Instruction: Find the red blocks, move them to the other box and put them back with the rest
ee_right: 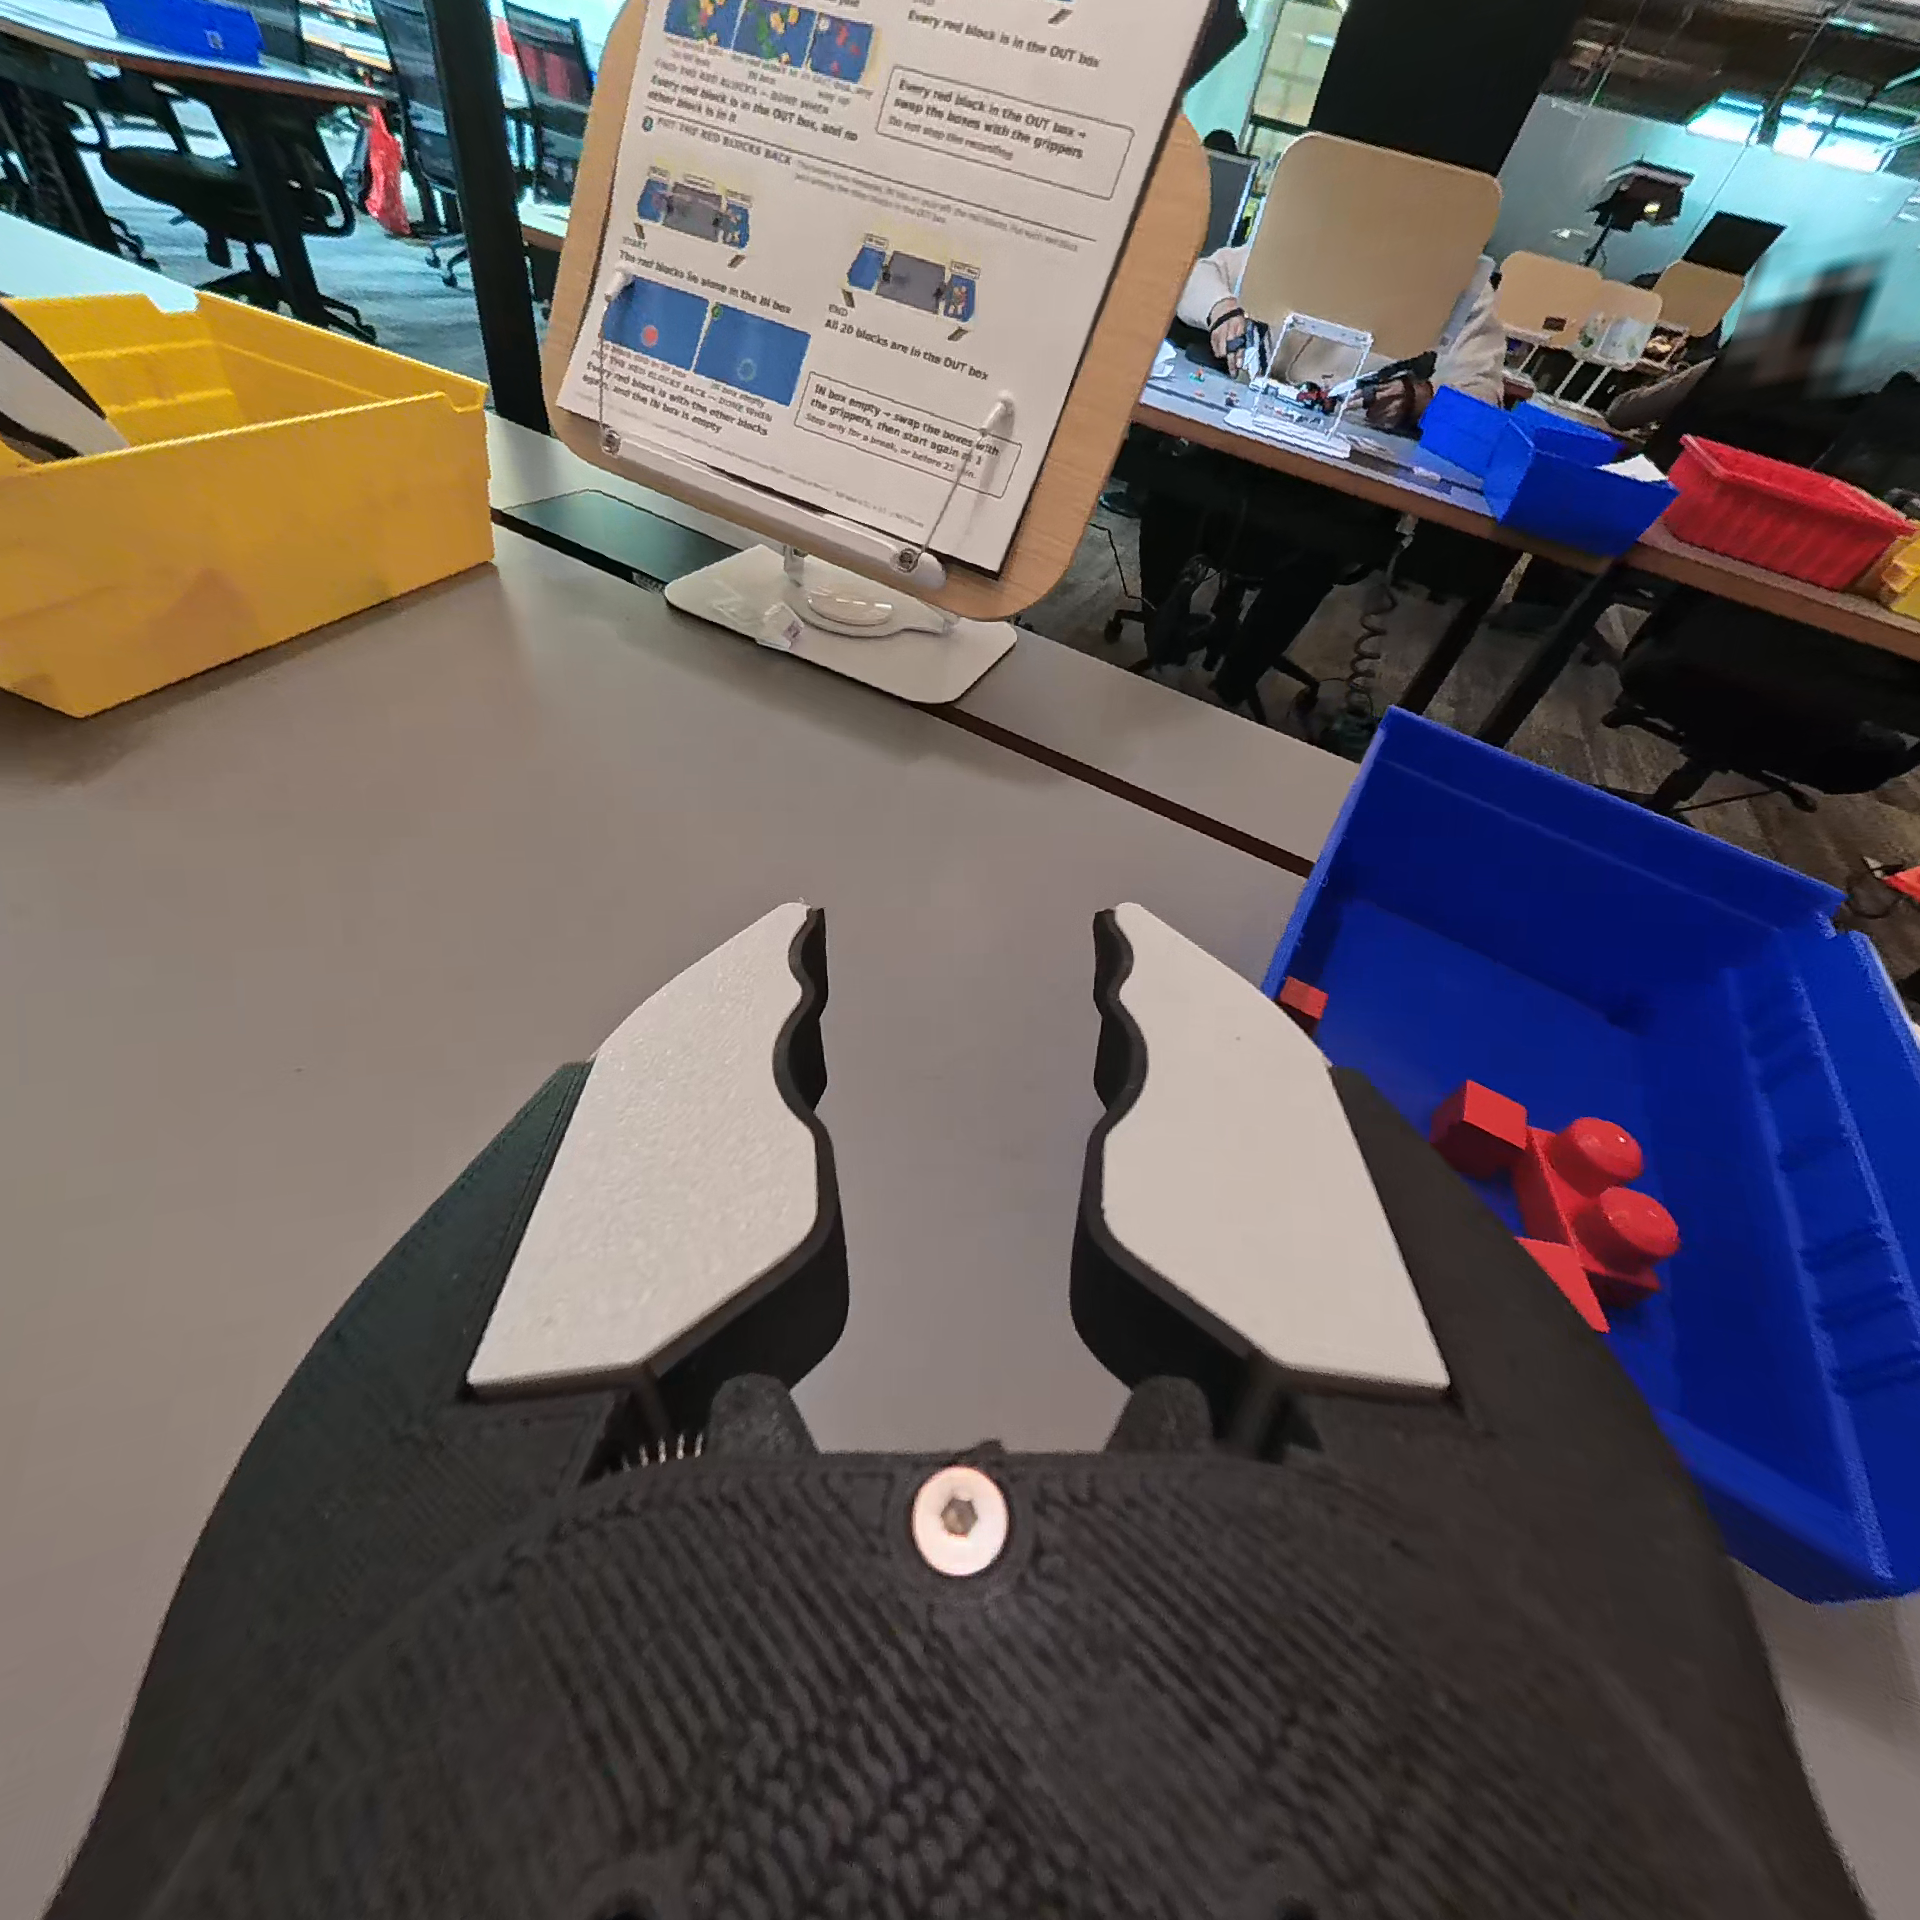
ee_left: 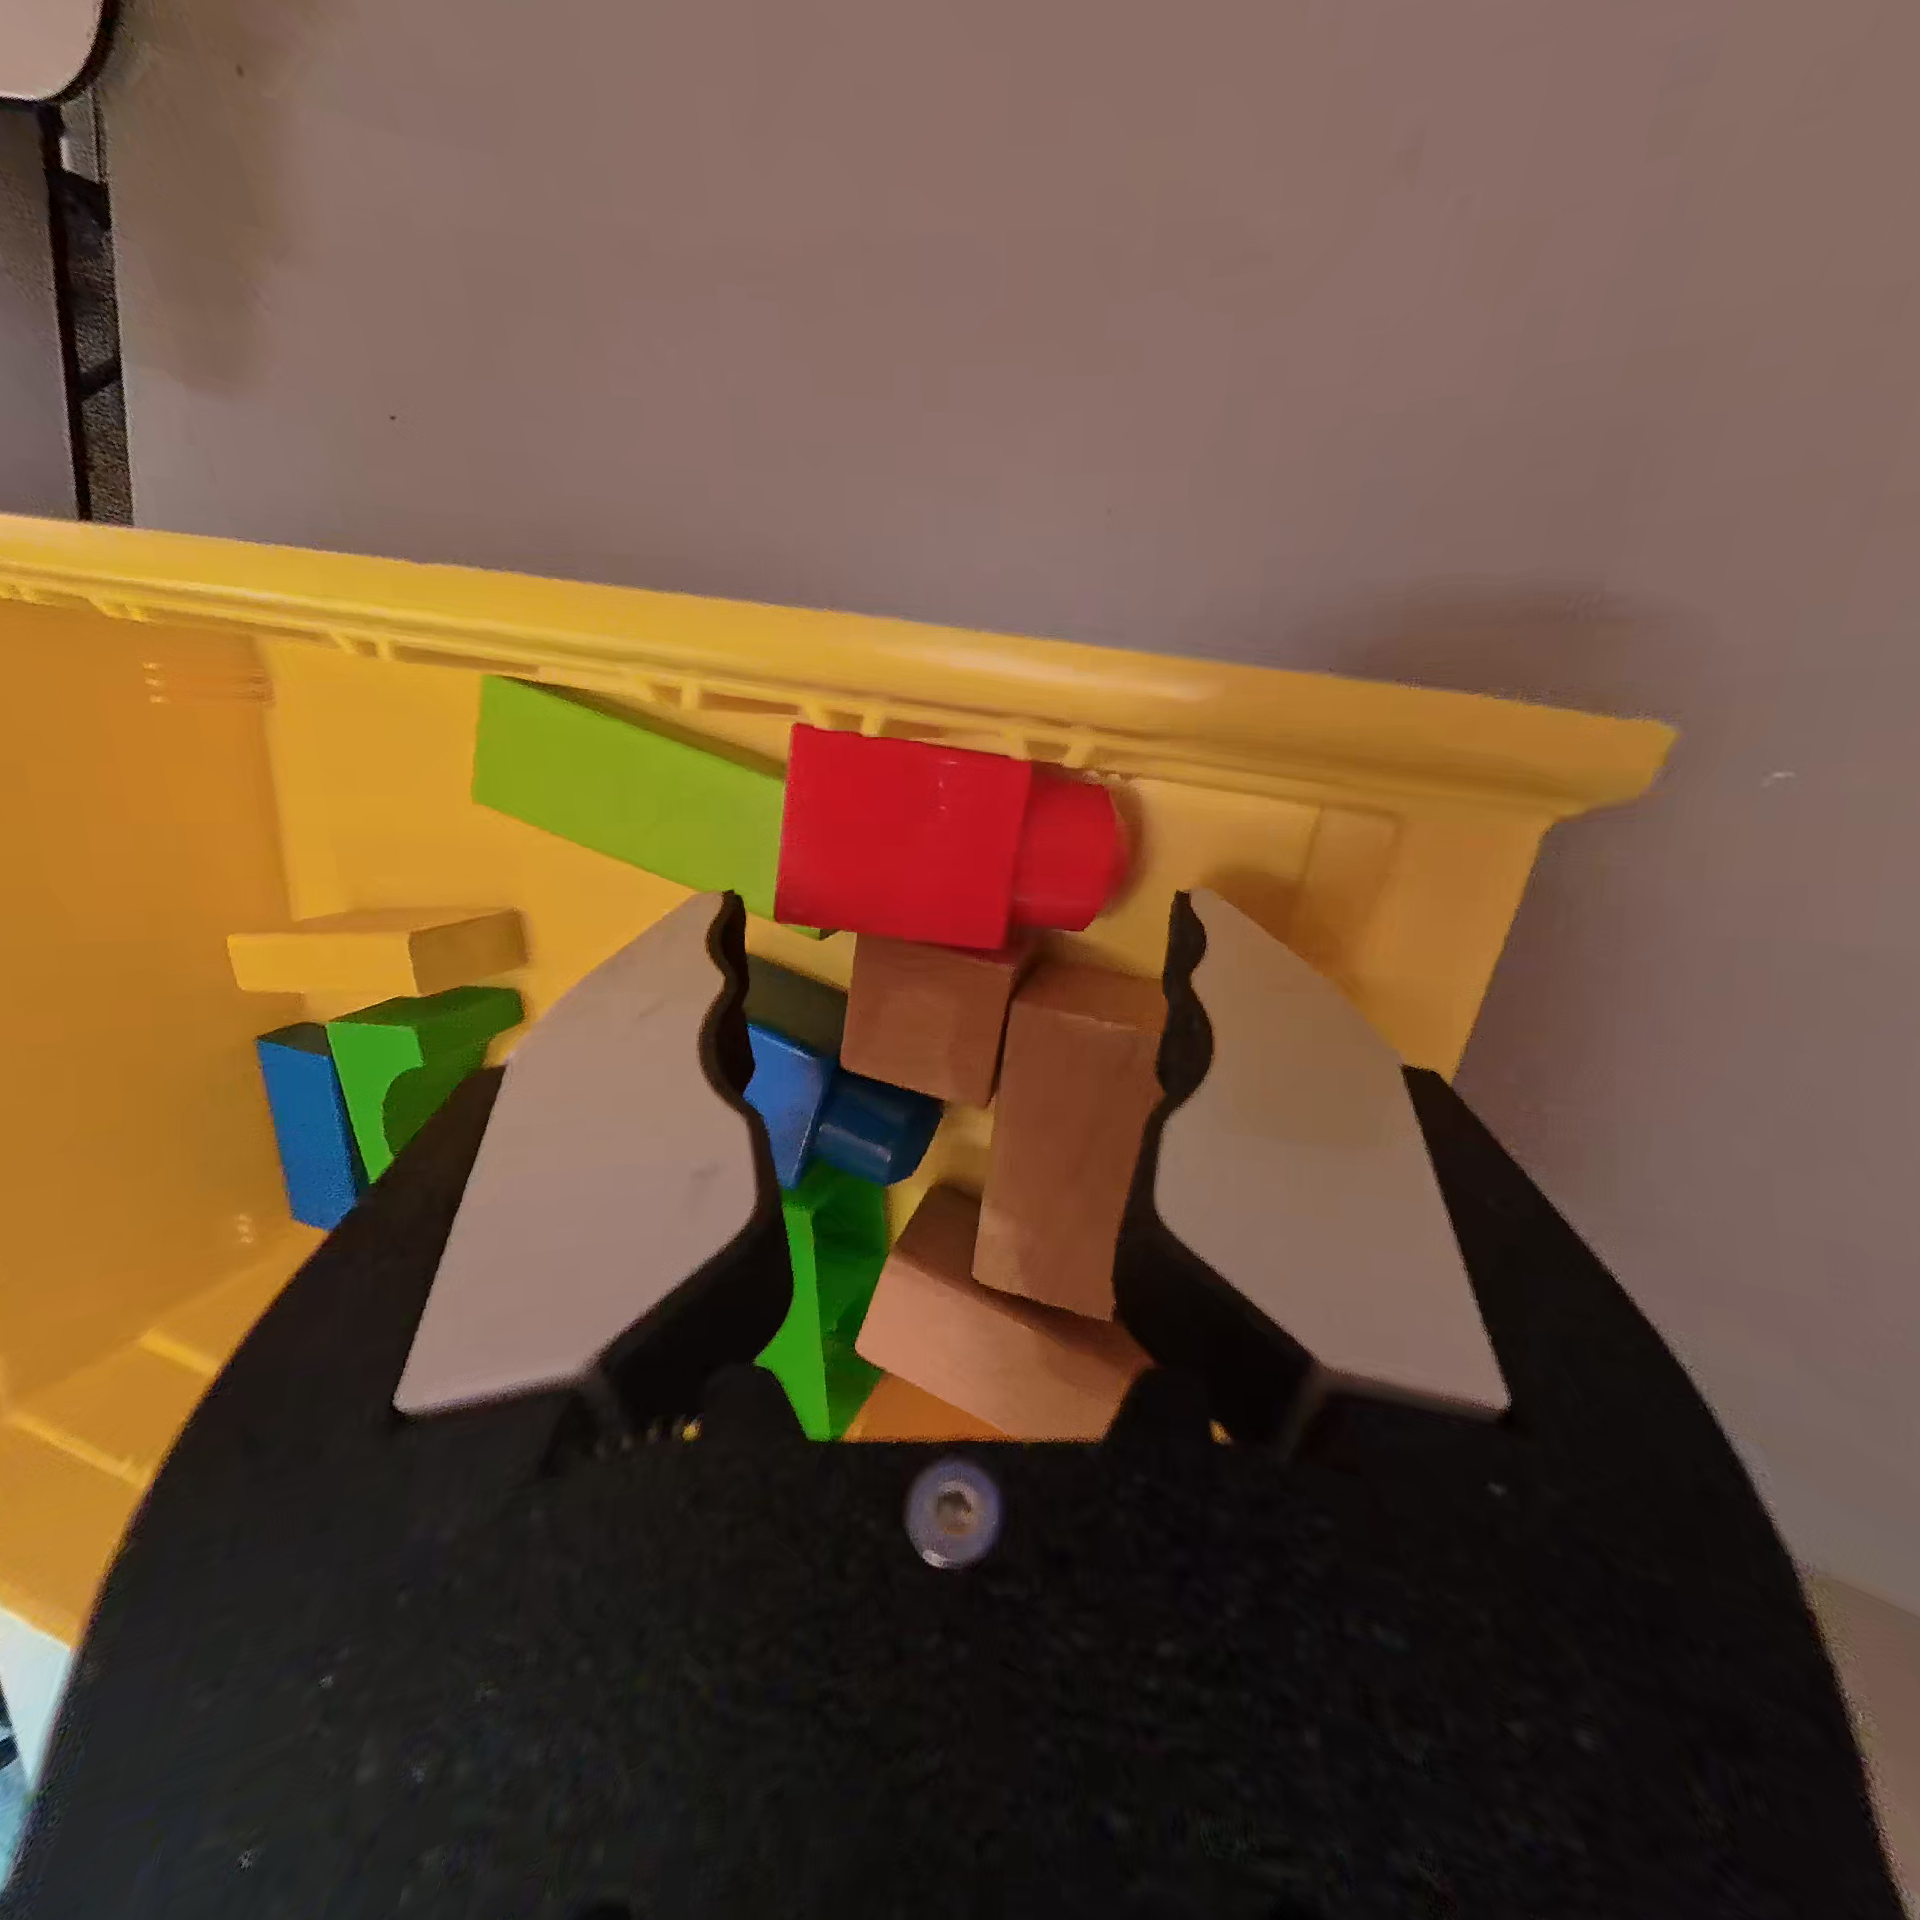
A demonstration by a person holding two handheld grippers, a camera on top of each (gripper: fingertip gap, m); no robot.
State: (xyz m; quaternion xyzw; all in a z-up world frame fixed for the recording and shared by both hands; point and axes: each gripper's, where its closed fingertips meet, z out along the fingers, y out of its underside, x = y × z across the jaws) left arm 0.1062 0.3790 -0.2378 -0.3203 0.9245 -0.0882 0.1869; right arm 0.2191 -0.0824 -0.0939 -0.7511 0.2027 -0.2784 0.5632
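I am lining my spread, empty left gripper (ee_left: 956, 904) up on the red block (ee_left: 904, 836).
Next I judge I must reach further toward mid-frame, then clench; right gripper (ee_right: 961, 920) is hanging spread, holding nothing.

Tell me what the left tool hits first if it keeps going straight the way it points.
Probably the red block, which lies just beyond the open left tool, atop the brown blocks against the yellow box's wall. Depth is unclear, so the brown blocks might touch first.

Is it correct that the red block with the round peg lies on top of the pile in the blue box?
Not quite: the left wrist view shows the red block with the round peg on top of the pile, but in the yellow box, not a blue one.
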